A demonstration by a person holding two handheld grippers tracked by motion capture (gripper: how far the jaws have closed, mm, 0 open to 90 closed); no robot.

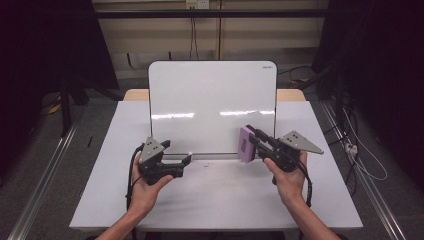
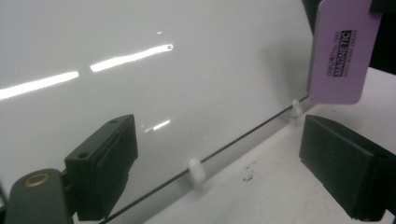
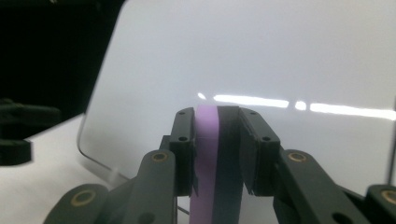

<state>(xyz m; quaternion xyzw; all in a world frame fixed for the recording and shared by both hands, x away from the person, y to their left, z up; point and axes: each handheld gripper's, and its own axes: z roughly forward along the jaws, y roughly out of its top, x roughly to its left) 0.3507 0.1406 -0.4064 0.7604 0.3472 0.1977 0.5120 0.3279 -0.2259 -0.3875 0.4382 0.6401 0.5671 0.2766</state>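
Note:
A white whiteboard (image 1: 210, 100) stands upright across the middle of the white table (image 1: 215, 200). My right gripper (image 1: 254, 137) is shut on a purple magnetic eraser (image 1: 245, 145) and holds it on edge just in front of the board's lower right part. In the right gripper view the eraser (image 3: 208, 154), purple with a dark felt side, is pinched between both jaws, with the board (image 3: 280, 56) behind it. My left gripper (image 1: 176, 151) is open near the board's lower left edge with nothing between its jaws. In the left gripper view the eraser (image 2: 343, 56) hangs at the upper right.
Small white feet (image 2: 196, 170) prop the board's bottom edge on the table. Dark frame posts (image 1: 65, 100) and cables (image 1: 360, 155) flank the table on the floor. A wooden strip (image 1: 290, 95) shows behind the board.

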